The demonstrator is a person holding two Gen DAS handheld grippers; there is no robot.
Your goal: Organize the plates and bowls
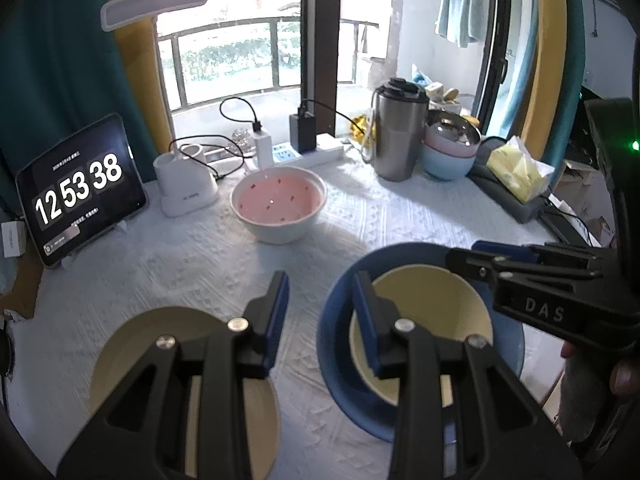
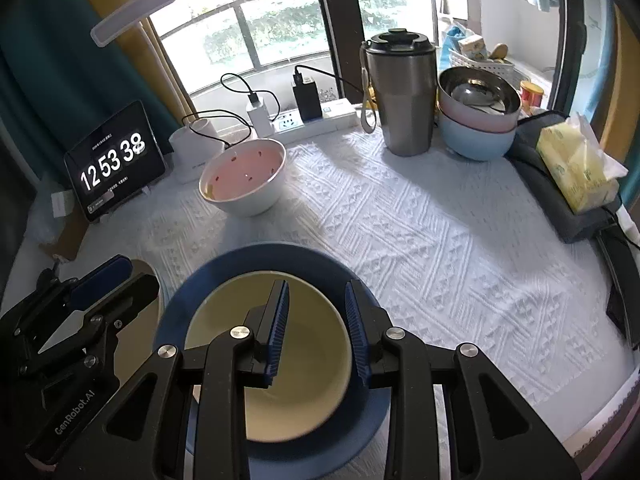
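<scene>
A cream bowl sits inside a blue plate near the table's front edge. My right gripper hovers just above the bowl, open. One finger is over its inside and the other over its right rim, and neither pad presses on it. A flat cream plate lies left of the blue plate. My left gripper is open above the gap between the two plates, with only tablecloth between its fingers. A pink-lined white bowl stands farther back. The right gripper reaches in over the cream bowl.
At the back right stand stacked blue, pink and steel bowls beside a steel tumbler. A tablet clock, a white holder and a power strip with chargers line the back. A tissue pack lies on a grey pouch at the right.
</scene>
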